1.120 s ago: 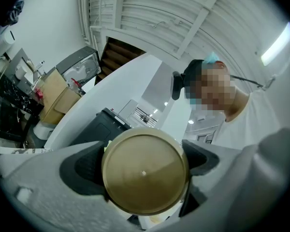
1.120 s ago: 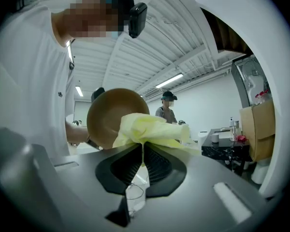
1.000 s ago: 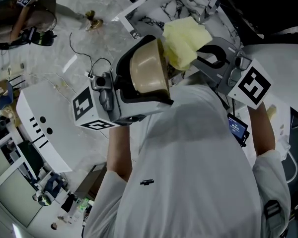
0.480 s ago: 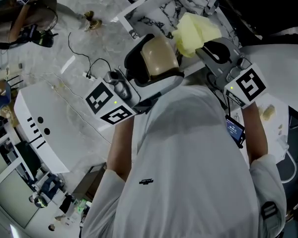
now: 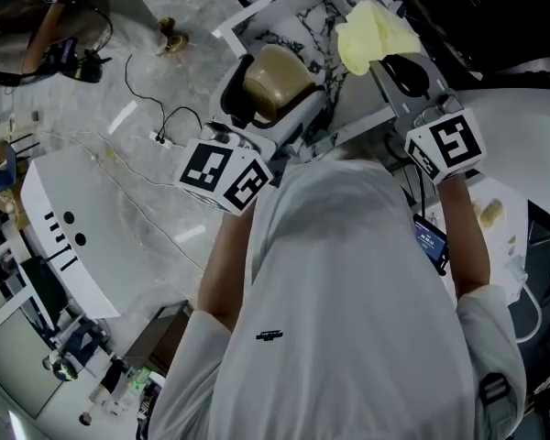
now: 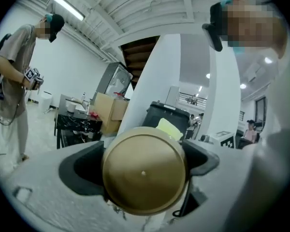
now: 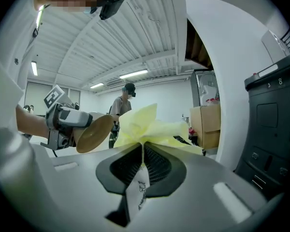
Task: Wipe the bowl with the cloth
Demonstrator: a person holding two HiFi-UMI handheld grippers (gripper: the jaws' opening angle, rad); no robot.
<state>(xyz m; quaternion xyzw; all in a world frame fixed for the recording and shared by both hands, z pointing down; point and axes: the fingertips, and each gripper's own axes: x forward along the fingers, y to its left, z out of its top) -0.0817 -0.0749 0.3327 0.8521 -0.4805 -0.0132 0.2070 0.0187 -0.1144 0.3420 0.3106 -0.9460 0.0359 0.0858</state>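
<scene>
bowl: matte golden brown
cloth: pale yellow
left gripper: pale grey, black jaw pads, black-and-white square markers
right gripper: pale grey, black pads, black-and-white markers
shirt: white
tabletop: white marble, black veins

Head camera looks down; gripper views both show the bowl.

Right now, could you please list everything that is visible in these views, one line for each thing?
bowl: one, tan, between the left gripper's fingers
cloth: one, pale yellow, pinched in the right gripper
table: one, white marbled, below bowl and cloth
cable: one, black, on the floor at left
cabinet: one, white, lower left
other person: one, standing, far left
left gripper: one, white, fingers shut on bowl
right gripper: one, white, fingers shut on cloth
</scene>
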